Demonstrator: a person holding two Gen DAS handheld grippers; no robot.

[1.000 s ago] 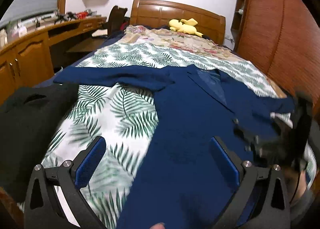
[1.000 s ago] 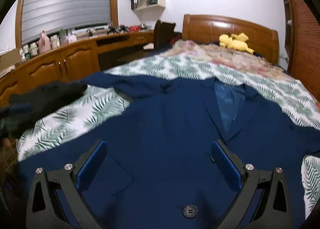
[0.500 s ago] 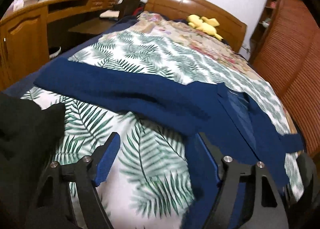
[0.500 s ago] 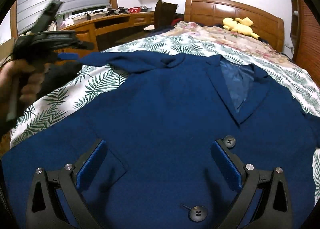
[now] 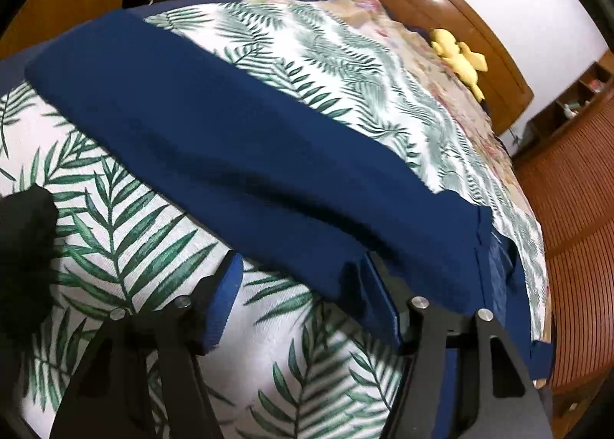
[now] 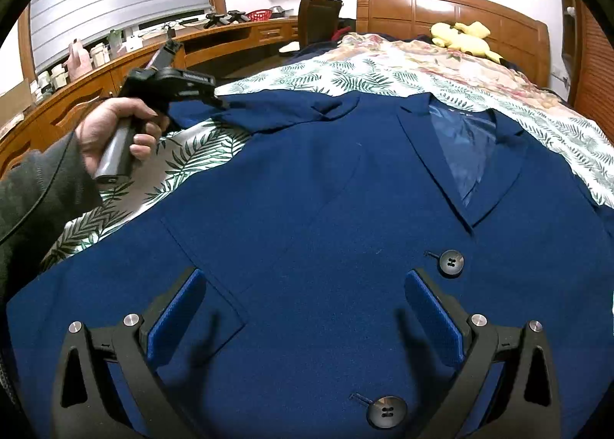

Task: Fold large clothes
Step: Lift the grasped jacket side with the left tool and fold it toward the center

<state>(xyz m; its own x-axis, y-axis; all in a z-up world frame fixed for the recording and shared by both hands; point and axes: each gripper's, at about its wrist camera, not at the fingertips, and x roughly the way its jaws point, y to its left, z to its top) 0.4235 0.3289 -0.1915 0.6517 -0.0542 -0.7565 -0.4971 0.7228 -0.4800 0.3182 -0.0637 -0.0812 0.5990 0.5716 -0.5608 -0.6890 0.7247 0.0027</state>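
A large navy blue jacket (image 6: 326, 216) lies face up on the bed, lapels and two black buttons showing. Its left sleeve (image 5: 238, 155) stretches out across the leaf-print sheet. My left gripper (image 5: 303, 304) is open, low over the sheet, at the near edge of that sleeve close to the shoulder; its right finger lies against the cloth. It shows in the right wrist view (image 6: 172, 84), held over the sleeve. My right gripper (image 6: 303, 320) is open, just above the jacket's front between the pocket and the buttons.
The bed has a leaf-print sheet (image 5: 126, 231), a floral cover (image 6: 403, 51) and a wooden headboard (image 6: 441, 13) with a yellow plush toy (image 6: 464, 36). A black garment (image 5: 23, 247) lies at the sheet's left. A wooden desk (image 6: 126, 63) runs along the left wall.
My left gripper has moved left and forward from the jacket's body to the outstretched sleeve, dropping close to the sheet. My right gripper has moved nearer to the jacket's front. Both stay open.
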